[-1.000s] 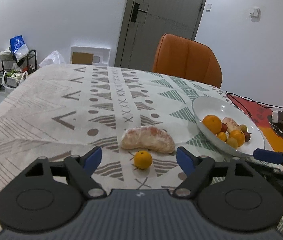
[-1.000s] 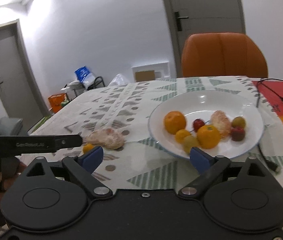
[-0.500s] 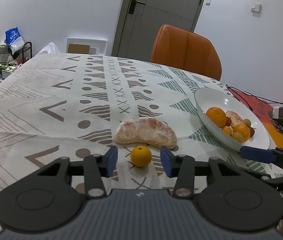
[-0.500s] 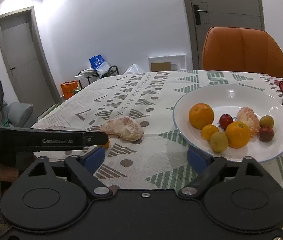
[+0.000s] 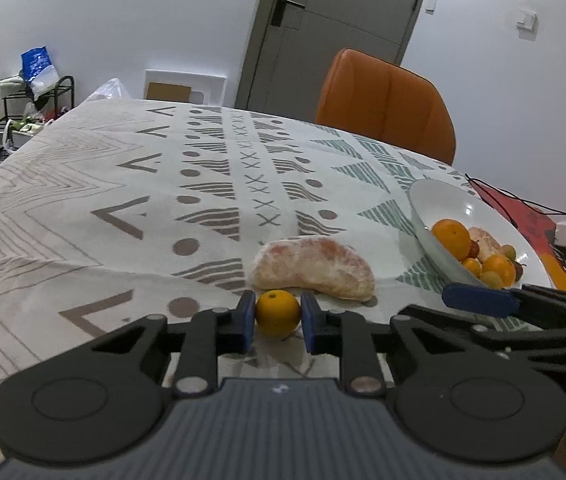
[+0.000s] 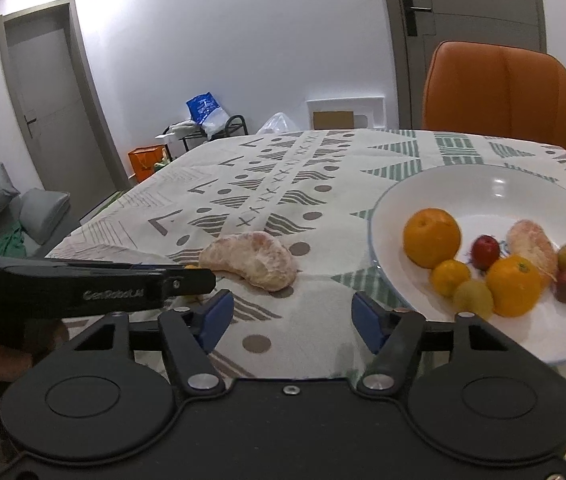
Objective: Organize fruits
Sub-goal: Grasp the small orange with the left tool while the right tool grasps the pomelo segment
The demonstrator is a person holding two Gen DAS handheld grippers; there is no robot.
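A: Why is the left tool (image 5: 278,317) pinched in?
B: It grips the small orange (image 5: 278,312) on the worktop (image 5: 123,184), beside the pomelo piece (image 5: 313,269), presumably bound for the plate (image 6: 483,184).
A: The right tool (image 6: 293,318)?
B: Spread wide, holding nothing.

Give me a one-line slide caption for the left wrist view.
Left gripper closes on a small orange beside a peeled pomelo wedge, the white fruit plate waiting at right.

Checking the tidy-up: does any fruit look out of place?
Yes: the peeled pomelo wedge and small orange lie on the tablecloth, outside the white plate. The left gripper pinches the orange.
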